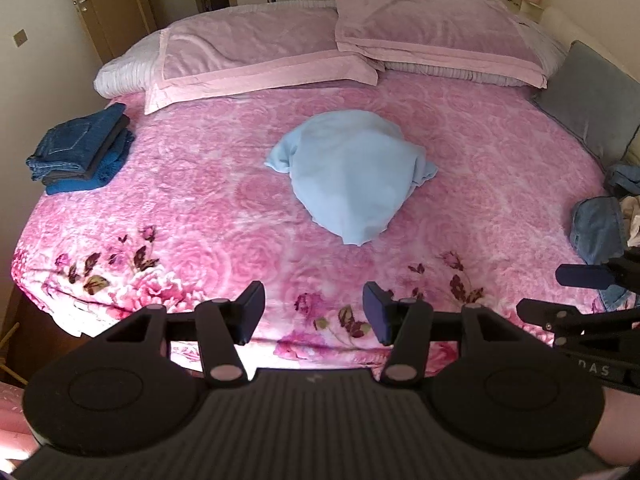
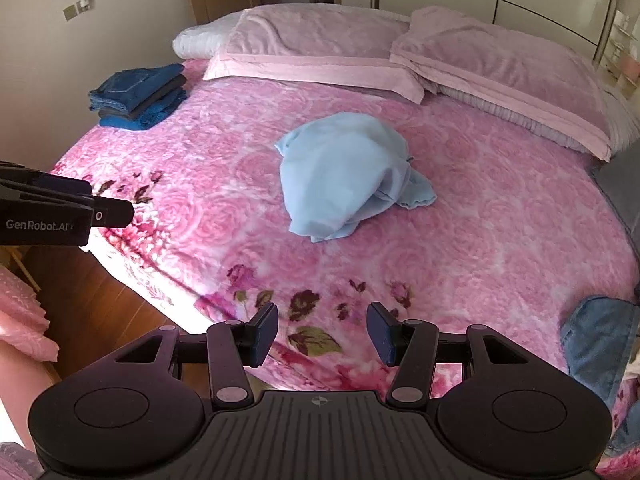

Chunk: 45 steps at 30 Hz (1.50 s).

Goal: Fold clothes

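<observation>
A crumpled light-blue garment (image 1: 352,176) (image 2: 344,180) lies in a heap in the middle of the pink floral bedspread (image 1: 200,216) (image 2: 500,220). My left gripper (image 1: 314,312) hangs open above the bed's near edge, well short of the garment, with nothing between its fingers. My right gripper (image 2: 323,332) is also open and empty, over the near edge to the right of the left one. It shows at the right edge of the left wrist view, and the left one at the left edge of the right wrist view.
A folded stack of blue jeans and dark clothes (image 1: 82,150) (image 2: 140,96) sits at the bed's far left. Unfolded denim and other clothes (image 1: 600,228) (image 2: 600,348) lie at the right edge. Two pink pillows (image 1: 436,32) (image 2: 320,44) line the head. Wooden floor (image 2: 96,308) lies left.
</observation>
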Motion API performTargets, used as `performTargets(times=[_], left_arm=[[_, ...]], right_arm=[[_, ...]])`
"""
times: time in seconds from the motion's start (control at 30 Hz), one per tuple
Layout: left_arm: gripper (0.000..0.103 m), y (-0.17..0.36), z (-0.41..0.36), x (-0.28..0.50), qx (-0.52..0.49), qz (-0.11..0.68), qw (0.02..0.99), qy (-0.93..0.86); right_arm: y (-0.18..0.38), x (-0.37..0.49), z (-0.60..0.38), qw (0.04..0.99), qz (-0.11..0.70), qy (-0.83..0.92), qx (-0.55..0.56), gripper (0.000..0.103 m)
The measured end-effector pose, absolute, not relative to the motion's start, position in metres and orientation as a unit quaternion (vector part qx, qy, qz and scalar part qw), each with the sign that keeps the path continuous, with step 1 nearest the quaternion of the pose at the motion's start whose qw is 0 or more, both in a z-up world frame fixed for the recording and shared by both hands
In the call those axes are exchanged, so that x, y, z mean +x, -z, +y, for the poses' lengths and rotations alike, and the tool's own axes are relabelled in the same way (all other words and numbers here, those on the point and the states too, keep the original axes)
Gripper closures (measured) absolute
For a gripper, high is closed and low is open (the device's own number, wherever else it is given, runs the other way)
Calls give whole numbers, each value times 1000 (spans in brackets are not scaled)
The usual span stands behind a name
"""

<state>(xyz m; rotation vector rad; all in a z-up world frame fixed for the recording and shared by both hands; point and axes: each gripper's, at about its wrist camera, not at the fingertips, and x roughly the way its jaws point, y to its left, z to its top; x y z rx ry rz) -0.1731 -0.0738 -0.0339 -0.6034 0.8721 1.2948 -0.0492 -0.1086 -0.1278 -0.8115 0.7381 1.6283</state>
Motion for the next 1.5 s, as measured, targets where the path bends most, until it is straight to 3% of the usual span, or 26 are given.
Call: performTargets(times=[0.67,0.87,1.2,1.5], left_arm=[[53,40,-12,-177,-255,379,715,-529],[53,43,43,-205,-248,372,727,-521],[53,59,155,-241,-220,377,763,-477],[53,130,206,-272,-240,429,753,-437]], right_arm=[[124,-43,-64,599,322,-659,-322,50],[130,-69,-15,611,329,-647,-316,50],[122,-39,51,688,338,-586,-262,50],[179,-33,67,723,352,-514,-299,50]])
